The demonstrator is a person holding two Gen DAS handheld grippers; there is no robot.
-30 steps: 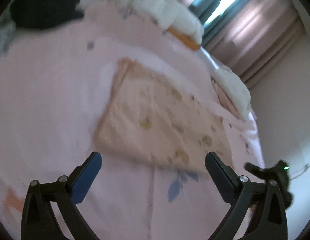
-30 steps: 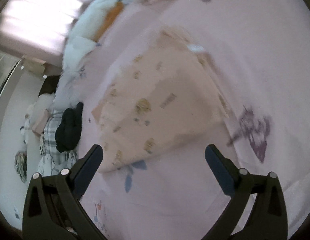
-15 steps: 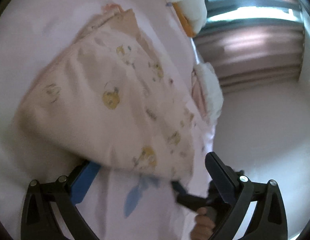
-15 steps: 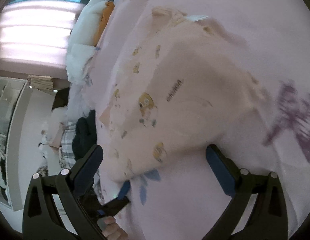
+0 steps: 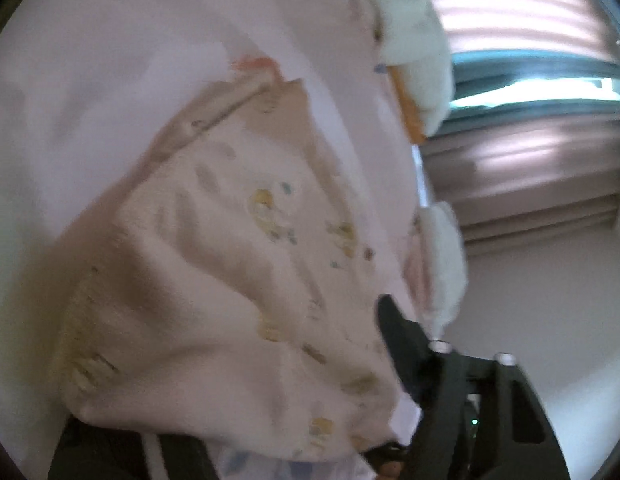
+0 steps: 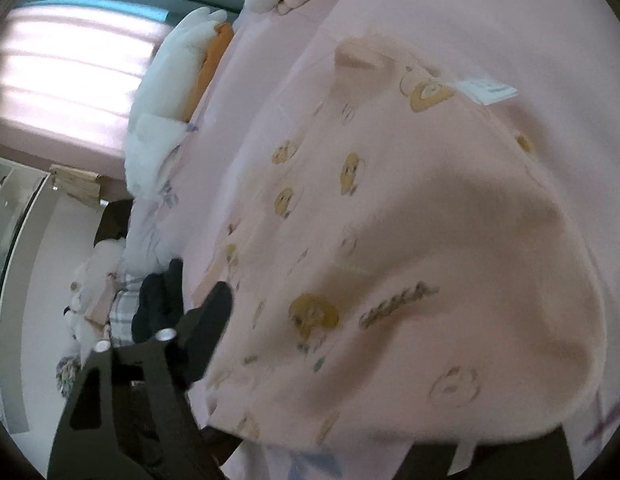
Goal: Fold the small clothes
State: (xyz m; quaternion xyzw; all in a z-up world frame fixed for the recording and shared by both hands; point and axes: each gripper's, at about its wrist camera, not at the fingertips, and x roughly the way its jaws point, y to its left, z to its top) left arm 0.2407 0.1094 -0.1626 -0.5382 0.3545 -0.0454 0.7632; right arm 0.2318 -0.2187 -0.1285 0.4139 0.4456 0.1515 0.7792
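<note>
Peach printed garment (image 5: 238,280) draped across both jaw pairs, grip indeterminable; white label (image 6: 486,90) beyond right jaws only.

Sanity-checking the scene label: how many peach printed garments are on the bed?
1. The peach printed garment lies on the pink bedsheet, its near edge draped over both grippers' fingers. A dark garment sits at the bed's edge; others may be hidden.

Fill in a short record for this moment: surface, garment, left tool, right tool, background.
surface: pale pink bedsheet
garment: peach cotton baby garment with small yellow cartoon prints, white label showing
left tool: near edge of garment draped over it; grip unclear
right tool: likewise under garment edge
background: white plush pillows, pink curtains
</note>
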